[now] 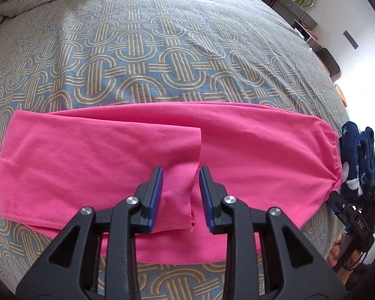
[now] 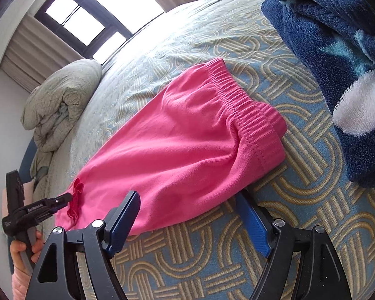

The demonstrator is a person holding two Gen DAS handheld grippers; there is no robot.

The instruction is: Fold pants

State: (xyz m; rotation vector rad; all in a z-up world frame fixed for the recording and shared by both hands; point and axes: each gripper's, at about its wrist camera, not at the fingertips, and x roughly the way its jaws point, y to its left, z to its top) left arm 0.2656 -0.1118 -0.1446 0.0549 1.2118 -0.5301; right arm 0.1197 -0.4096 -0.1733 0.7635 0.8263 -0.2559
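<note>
A bed with a blue-and-tan interlocking-loop bedspread (image 1: 162, 50) fills the room. Bright daylight enters a dark-framed window (image 2: 82, 17). A grey dresser (image 1: 292, 2) stands against the white wall (image 1: 342, 12).

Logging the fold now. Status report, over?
Left gripper open above hem edge; right gripper open at waistband end. Pink knit pants folded on bedspread. Navy fleece blanket beside waistband.

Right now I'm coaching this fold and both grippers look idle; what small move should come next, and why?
Probably shut the left gripper on the cuff edge of the pink pants lying between its open fingers. The leg is already doubled back towards the middle, so gripping there would let the next fold begin. The right gripper is open too, by the waistband, holding nothing.
</note>
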